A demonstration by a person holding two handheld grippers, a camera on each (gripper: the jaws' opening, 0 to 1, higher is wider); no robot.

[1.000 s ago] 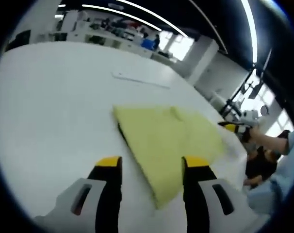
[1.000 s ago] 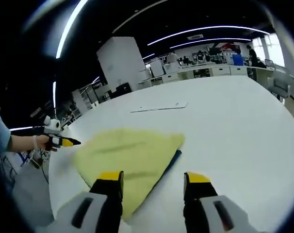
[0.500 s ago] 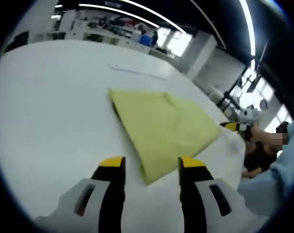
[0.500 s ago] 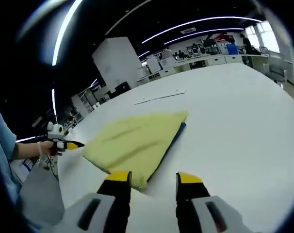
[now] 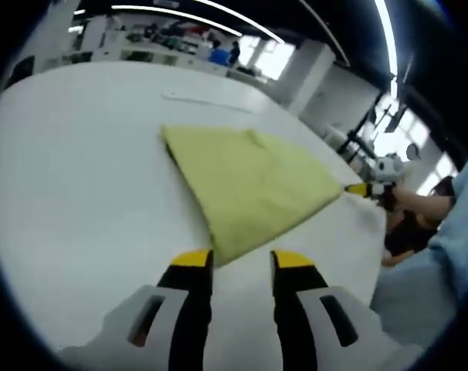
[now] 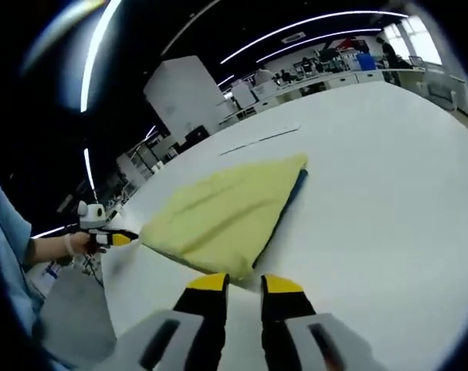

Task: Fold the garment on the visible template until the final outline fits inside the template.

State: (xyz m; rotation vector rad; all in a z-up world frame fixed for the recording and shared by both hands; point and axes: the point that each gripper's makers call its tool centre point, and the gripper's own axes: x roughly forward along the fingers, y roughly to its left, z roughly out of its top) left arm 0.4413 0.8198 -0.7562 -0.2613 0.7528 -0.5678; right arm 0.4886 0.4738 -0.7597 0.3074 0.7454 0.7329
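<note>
In the left gripper view, the left gripper (image 5: 232, 261) points its yellow-tipped jaws at the near corner of the folded yellow garment (image 5: 249, 185); the jaws stand a narrow gap apart with nothing between them, the cloth's corner lying just beyond the tips. In the right gripper view, the right gripper (image 6: 244, 283) does the same at another corner — jaws nearly together, nothing held, the garment (image 6: 226, 212) just past the tips.

The garment lies flat on the white table (image 5: 79, 178), folded into a rough rectangle. A dark blue edge of the template (image 6: 293, 197) shows along one side of the cloth, and a thin dark line (image 5: 171, 153) peeps out at the far-left edge in the left gripper view. No writing or label can be read on cloth, template or grippers.

The table is wide and bare on all sides of the garment, with open room toward its far edge. A thin pale strip (image 6: 259, 140) lies flat farther off. Beyond the table is a dim hall with ceiling light strips and desks.
</note>
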